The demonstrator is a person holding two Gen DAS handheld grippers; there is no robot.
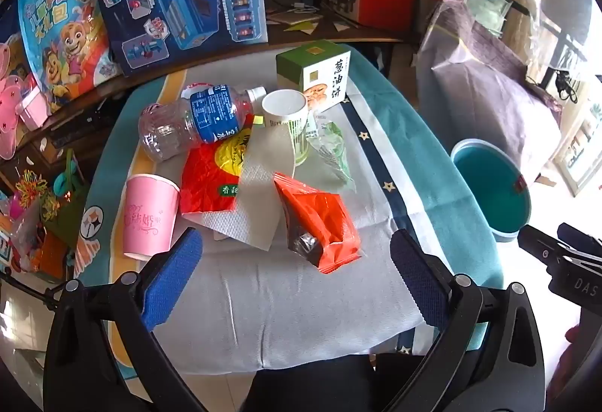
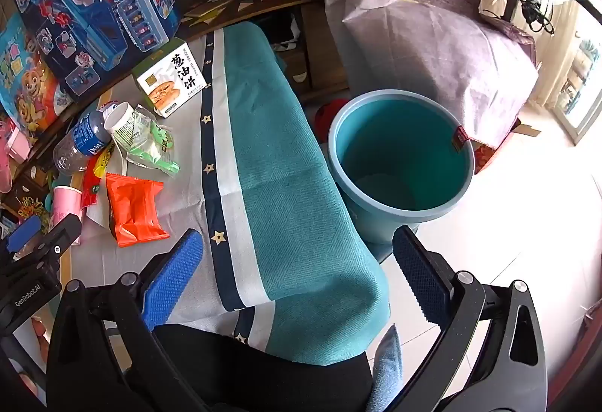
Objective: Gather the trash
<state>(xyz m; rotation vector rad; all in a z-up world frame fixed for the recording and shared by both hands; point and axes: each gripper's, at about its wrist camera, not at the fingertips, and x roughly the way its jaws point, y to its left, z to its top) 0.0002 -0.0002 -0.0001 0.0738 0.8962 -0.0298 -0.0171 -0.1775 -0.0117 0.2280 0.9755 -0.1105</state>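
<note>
**Both grippers empty above a pile of trash, bin waiting beside the counter**

The left gripper (image 1: 295, 254) hangs over the near edge of the cloth-covered counter (image 1: 263, 306), its jaws spread wide with nothing between them. It looks poised to take the closest piece, the orange snack wrapper (image 1: 320, 224), which lies just beyond the jaws toward 12 o'clock. The rest of the trash clusters behind it: a paper towel (image 1: 259, 186) draped over a red wrapper (image 1: 207, 178), a pink paper cup (image 1: 148, 216) at 10 o'clock, a tipped plastic bottle (image 1: 195, 118), a white cup (image 1: 286, 114), a green-and-clear wrapper (image 1: 331, 148) and a small food box (image 1: 320, 73) farthest back.

The right gripper (image 2: 297, 261), jaws likewise apart and empty, points down at the counter's teal cloth edge, with the blue bin (image 2: 399, 156) at its 1 o'clock on the floor, likely placed there so the drop is short.

The right view looks straight into the bin and shows it appears empty; the left view catches only part of it at 3 o'clock, but lays out the whole pile plainly.
</note>
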